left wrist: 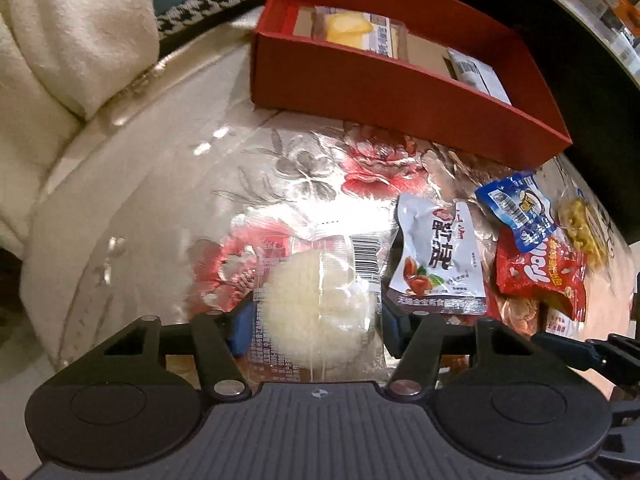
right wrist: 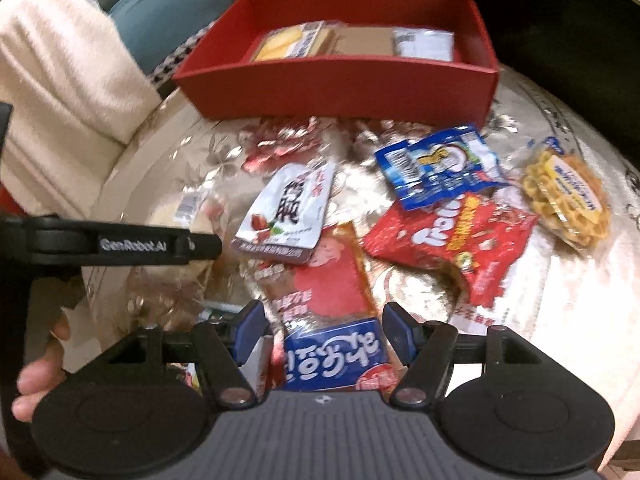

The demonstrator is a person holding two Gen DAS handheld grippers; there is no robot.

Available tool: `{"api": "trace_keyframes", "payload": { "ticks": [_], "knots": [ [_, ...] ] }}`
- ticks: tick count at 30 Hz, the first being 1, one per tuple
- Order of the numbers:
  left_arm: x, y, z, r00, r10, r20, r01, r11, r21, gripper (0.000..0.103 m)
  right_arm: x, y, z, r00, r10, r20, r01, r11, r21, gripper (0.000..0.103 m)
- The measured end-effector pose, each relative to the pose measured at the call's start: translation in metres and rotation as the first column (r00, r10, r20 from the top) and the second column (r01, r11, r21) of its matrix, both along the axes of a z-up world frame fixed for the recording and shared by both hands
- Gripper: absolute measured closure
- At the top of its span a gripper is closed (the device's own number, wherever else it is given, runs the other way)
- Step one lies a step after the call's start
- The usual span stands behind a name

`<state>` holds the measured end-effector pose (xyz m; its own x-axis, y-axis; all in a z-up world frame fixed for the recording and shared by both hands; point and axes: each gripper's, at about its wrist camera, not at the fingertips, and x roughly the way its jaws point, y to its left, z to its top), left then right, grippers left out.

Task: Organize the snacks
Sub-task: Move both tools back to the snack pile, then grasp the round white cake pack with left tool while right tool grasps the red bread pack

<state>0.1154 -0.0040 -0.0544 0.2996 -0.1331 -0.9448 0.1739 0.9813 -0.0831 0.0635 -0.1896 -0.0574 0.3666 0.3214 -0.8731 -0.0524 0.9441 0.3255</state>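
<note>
A red box stands at the back of the table, also in the right wrist view, with a yellow cake packet and a white packet inside. My left gripper has its fingers on both sides of a clear packet with a round white cake; I cannot tell if they press it. My right gripper is open around a blue packet and a red-brown packet. A white duck snack packet lies to the right of the cake.
A blue packet, a red bag and a yellow waffle packet lie on the floral tablecloth to the right. A cream cushion is at the left. The left gripper's arm crosses the right wrist view.
</note>
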Motion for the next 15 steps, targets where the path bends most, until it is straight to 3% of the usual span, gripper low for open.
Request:
{"api": "trace_keyframes", "payload": {
  "ticks": [3, 5, 11, 13, 15],
  "knots": [
    [-0.001, 0.003, 0.004, 1.000, -0.008, 0.030, 0.008, 1.000, 0.017, 0.027, 0.002, 0.010, -0.006, 1.000, 0.025, -0.011, -0.025, 0.999, -0.033, 0.042],
    [-0.001, 0.003, 0.007, 0.999, -0.004, 0.051, 0.003, 1.000, 0.029, 0.016, 0.003, 0.014, -0.010, 1.000, 0.029, 0.000, -0.029, 0.996, -0.082, 0.041],
    [0.005, 0.000, -0.003, 0.999, -0.005, 0.042, 0.002, 0.998, 0.064, 0.015, 0.004, 0.013, -0.014, 1.000, 0.028, 0.005, -0.028, 0.996, -0.088, 0.037],
    [0.007, -0.001, -0.010, 1.000, 0.000, 0.021, -0.002, 0.997, 0.073, 0.015, 0.005, 0.013, -0.015, 1.000, 0.030, 0.006, -0.030, 0.997, -0.068, 0.030],
    [0.007, 0.001, -0.014, 1.000, 0.007, -0.008, -0.007, 0.998, 0.064, 0.015, 0.006, 0.014, -0.017, 0.999, 0.053, 0.009, -0.053, 0.998, -0.029, 0.011]
  ]
}}
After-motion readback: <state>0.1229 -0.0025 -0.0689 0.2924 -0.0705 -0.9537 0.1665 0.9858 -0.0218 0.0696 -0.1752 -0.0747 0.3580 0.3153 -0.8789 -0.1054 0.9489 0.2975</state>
